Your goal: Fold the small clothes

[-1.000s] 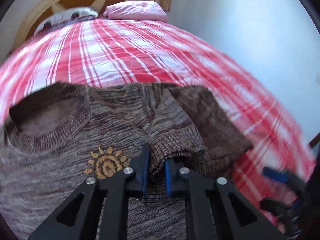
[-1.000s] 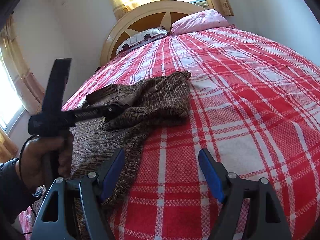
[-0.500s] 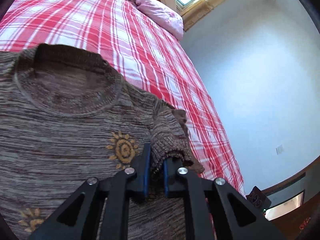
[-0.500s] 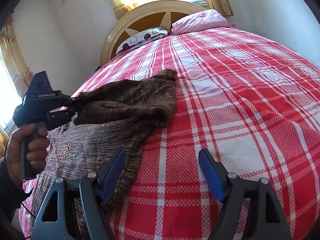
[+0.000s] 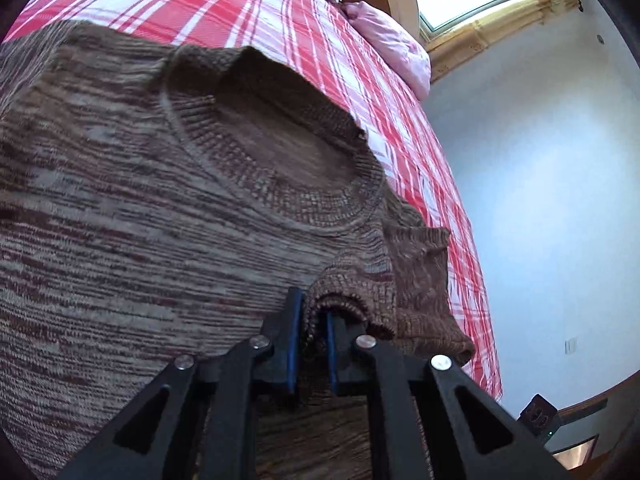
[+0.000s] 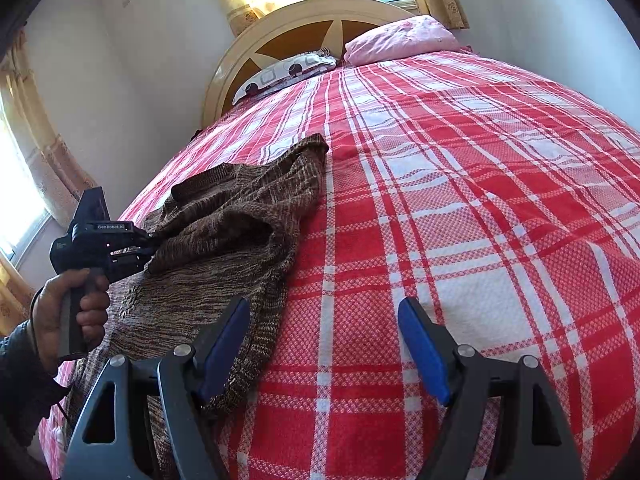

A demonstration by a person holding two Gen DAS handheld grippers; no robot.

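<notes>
A small brown marled knit sweater [image 5: 140,208] lies flat on the red plaid bed, round neck opening [image 5: 288,148] facing up. My left gripper [image 5: 310,312] is shut on the cuff of its sleeve [image 5: 352,288], which is drawn over the sweater's chest. In the right wrist view the same sweater [image 6: 224,232] lies at the left with the sleeve folded across it, and a hand holds the left gripper [image 6: 150,244] at the sleeve end. My right gripper [image 6: 324,344] stands open over the bedspread beside the sweater's hem [image 6: 256,344], holding nothing.
The red and white plaid bedspread [image 6: 460,200] covers the whole bed. A pink pillow [image 6: 400,38] and a patterned pillow [image 6: 284,70] lie at the wooden headboard [image 6: 304,24]. White walls and curtained windows surround the bed.
My left gripper has carried the sleeve cuff leftward across the sweater's chest and rolled as it went. The sleeve now lies folded over the body. The right gripper has stayed still.
</notes>
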